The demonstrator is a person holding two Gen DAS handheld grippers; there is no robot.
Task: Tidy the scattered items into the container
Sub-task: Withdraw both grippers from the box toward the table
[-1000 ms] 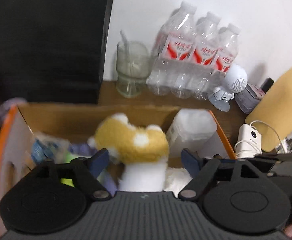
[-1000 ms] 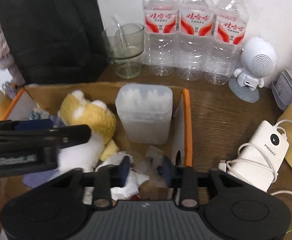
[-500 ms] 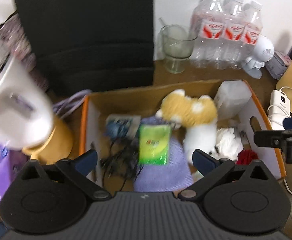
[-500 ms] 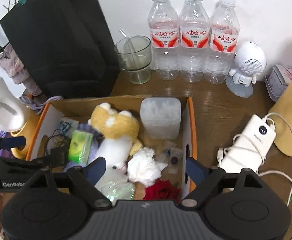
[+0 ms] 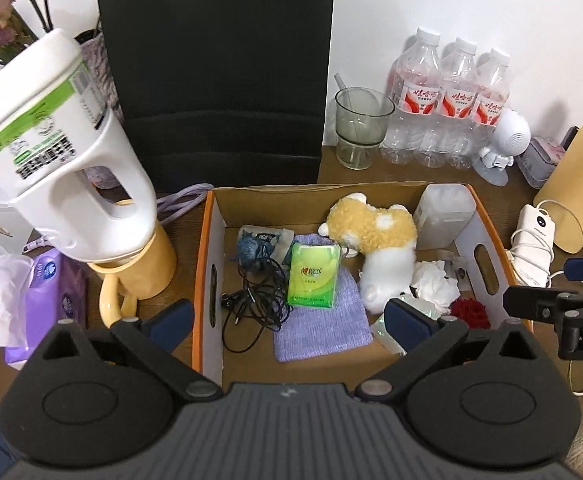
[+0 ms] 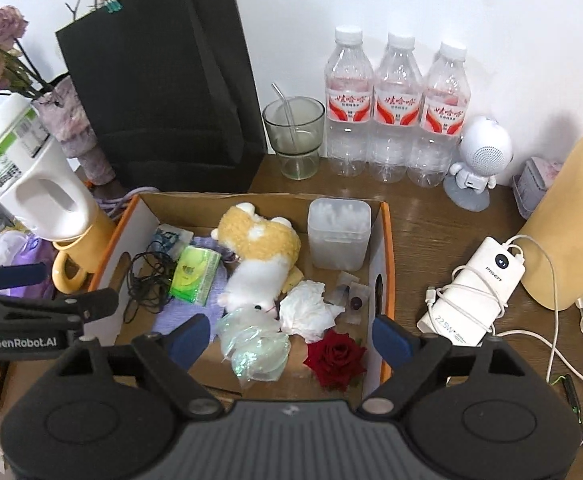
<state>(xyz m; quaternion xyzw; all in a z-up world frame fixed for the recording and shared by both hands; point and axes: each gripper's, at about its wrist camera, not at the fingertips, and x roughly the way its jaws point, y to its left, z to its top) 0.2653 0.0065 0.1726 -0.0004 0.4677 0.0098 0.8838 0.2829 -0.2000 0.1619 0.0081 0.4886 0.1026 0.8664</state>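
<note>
Plush toy [image 6: 257, 258] lying diagonally in box [image 6: 387, 264], head rearward

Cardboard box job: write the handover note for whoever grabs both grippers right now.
Left gripper: open, empty, above the box.
Right gripper: open, empty, above the box.
In the cardboard box: plush toy, green tissue pack, black cable, purple cloth, swab tub, crumpled tissue, red rose, plastic wrap.
Left: possibly the power bank lying on the table beside the box.
</note>
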